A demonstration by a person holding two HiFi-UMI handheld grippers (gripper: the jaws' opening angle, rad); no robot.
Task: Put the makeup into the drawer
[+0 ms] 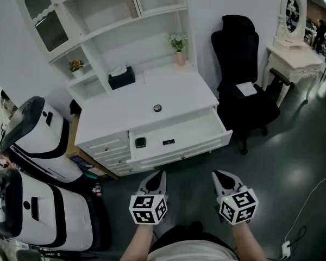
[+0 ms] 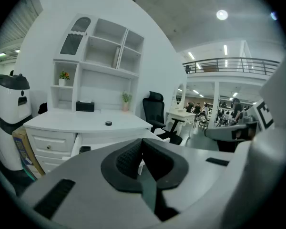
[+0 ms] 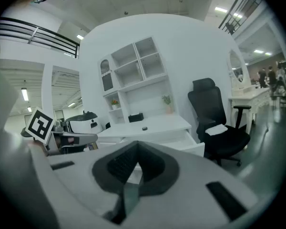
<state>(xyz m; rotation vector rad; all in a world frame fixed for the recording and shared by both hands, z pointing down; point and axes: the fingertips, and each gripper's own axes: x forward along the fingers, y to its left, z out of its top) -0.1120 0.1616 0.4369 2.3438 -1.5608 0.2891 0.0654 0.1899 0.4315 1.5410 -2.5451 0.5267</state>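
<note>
Black chair (image 1: 242, 86) stands just beside the open drawer (image 1: 195, 126) — makeup (image 1: 157, 108) on desk (image 1: 190, 94)

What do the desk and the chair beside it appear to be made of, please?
Desk: likely painted wood or laminated board, smooth white satin, judging by even colour and soft sheen. Chair: black fabric or mesh upholstery, matte, no glare; too small to tell which.

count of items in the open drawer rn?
2. A squarish dark item lies at the left end of the drawer, and a flat dark item lies near its front middle. The drawer's back runs under the desk top, so more may be hidden.
</note>
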